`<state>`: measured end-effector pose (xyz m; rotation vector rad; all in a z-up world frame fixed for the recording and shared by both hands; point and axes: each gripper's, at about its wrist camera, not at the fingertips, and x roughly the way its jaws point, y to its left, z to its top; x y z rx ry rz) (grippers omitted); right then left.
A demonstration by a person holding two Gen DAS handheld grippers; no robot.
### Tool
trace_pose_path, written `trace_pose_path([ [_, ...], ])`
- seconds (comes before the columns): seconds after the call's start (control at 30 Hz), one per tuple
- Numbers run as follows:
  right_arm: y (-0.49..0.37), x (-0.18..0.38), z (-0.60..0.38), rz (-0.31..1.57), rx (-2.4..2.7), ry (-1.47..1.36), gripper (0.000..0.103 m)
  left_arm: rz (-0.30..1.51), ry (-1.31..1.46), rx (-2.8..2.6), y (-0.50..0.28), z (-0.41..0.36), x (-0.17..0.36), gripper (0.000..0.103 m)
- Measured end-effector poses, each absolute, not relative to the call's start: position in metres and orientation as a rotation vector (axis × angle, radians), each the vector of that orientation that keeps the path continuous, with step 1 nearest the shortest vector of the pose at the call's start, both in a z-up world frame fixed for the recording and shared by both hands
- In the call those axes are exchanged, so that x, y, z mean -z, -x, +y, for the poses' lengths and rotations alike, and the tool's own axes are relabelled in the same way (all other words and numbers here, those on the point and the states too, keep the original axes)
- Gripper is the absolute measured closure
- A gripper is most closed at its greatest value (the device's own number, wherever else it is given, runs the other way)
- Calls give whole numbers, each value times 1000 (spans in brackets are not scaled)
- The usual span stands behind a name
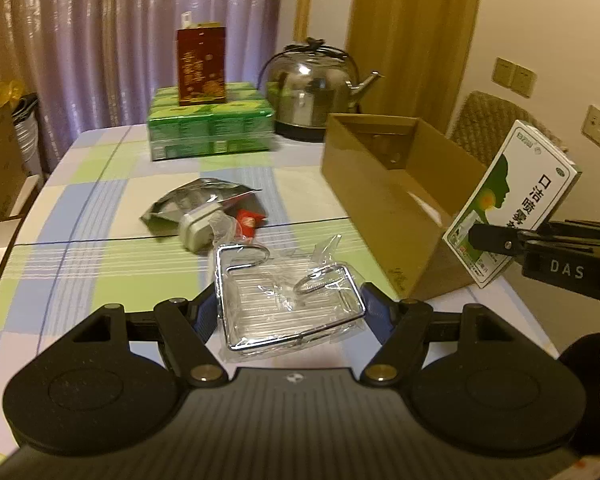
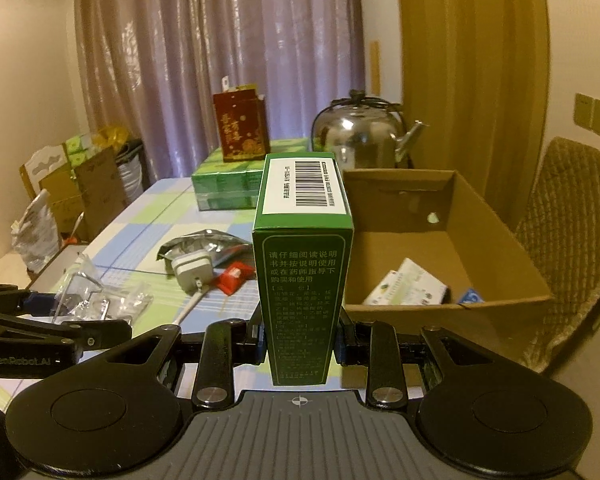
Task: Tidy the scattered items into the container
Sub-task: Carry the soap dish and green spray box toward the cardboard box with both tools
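Note:
My left gripper [image 1: 291,313] is shut on a chrome wire rack [image 1: 288,300] in clear plastic wrap, its blue pads pressing both sides, low over the table's near edge. My right gripper [image 2: 300,344] is shut on an upright green medicine box [image 2: 304,260], held just left of the open cardboard box [image 2: 500,240]; the same medicine box [image 1: 512,200] shows beside the cardboard box [image 1: 380,184]. Inside lie a white-green packet [image 2: 408,286] and a small blue item [image 2: 470,296]. On the table remain a silver foil pouch [image 1: 196,200], a white adapter [image 1: 198,230] and a red sachet [image 1: 250,220].
At the table's far end stand a steel kettle [image 1: 312,88], stacked green tissue packs [image 1: 208,128] and a red carton [image 1: 200,66]. A woven chair [image 2: 572,240] sits right of the cardboard box. Cartons and bags [image 2: 80,192] crowd the floor on the left.

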<state>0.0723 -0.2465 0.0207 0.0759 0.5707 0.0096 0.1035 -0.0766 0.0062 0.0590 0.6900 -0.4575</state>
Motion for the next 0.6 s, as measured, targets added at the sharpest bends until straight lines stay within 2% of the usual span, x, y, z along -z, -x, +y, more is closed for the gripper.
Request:
trace_pose_path([
  [0.6, -58, -45, -328, 524, 166, -154, 75, 651, -98, 652, -116, -173, -24, 35],
])
